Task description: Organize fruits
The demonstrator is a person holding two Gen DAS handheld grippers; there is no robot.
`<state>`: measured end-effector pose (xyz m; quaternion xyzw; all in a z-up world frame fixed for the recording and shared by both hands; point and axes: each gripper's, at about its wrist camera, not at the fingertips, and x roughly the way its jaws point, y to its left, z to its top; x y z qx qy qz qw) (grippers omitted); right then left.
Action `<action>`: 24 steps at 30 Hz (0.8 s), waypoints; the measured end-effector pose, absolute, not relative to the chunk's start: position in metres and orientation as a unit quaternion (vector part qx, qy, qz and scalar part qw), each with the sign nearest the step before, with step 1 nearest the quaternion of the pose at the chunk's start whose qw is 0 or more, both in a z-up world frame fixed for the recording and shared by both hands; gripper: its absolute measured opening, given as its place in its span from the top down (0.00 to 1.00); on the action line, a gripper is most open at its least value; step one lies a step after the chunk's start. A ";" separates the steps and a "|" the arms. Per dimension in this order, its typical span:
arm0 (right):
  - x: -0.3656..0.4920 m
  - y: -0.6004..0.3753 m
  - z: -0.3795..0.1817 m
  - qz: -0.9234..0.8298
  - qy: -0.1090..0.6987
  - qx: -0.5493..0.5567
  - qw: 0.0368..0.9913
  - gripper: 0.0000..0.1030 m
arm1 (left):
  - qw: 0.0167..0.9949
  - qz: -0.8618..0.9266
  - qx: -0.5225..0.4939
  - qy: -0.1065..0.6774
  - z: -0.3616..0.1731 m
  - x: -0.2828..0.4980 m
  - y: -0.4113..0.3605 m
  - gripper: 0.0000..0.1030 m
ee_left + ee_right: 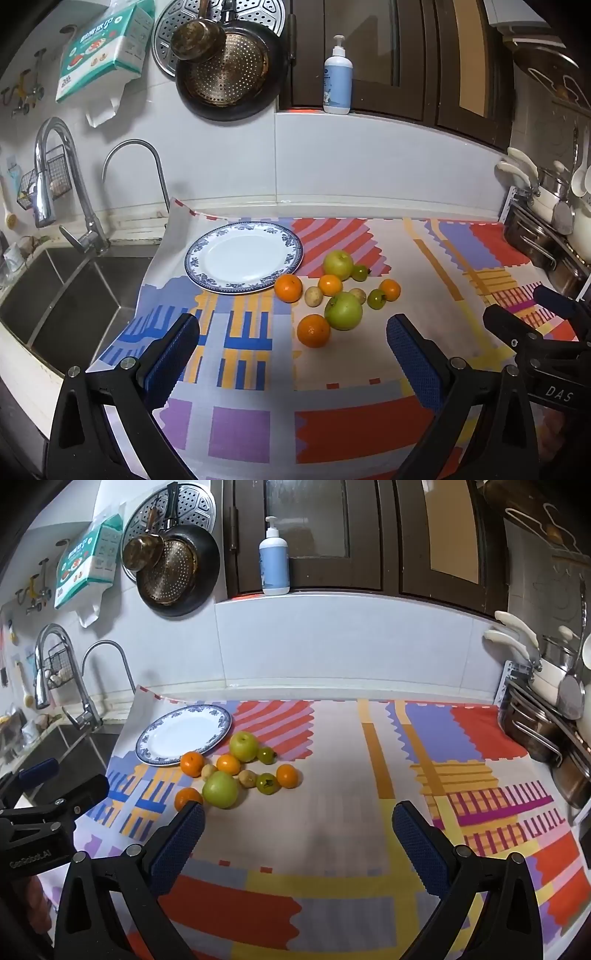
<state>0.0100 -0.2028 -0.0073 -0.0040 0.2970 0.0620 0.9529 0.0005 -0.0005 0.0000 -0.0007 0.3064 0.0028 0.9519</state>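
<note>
1. Holding my left gripper [291,354] above the near cloth [424,280], I see its blue pads spread wide with nothing between them.
2. My right gripper [297,840] hovers to its right, jaws equally apart and holding nothing.
3. I see the fruit in a loose cluster mid-cloth: two green apples [343,311], four oranges [313,331], two small green tomatoes [376,298] and two small tan fruits [313,296].
4. A blue-rimmed plate [207,280] lies just left of the cluster, with one orange touching its rim.
5. The sink [55,288] lies far left.
</note>
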 end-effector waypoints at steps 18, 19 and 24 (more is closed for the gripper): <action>0.008 -0.201 -0.005 0.068 0.293 -0.005 0.954 0.01 | 0.954 -0.010 -0.011 0.298 0.002 -0.002 0.000 0.00; 0.008 -0.201 -0.005 0.068 0.293 -0.005 0.954 0.01 | 0.955 -0.010 -0.012 0.298 0.002 -0.002 0.001 0.00; 0.007 -0.201 -0.004 0.068 0.292 -0.004 0.954 0.01 | 0.955 -0.010 -0.012 0.298 0.002 -0.002 0.001 0.00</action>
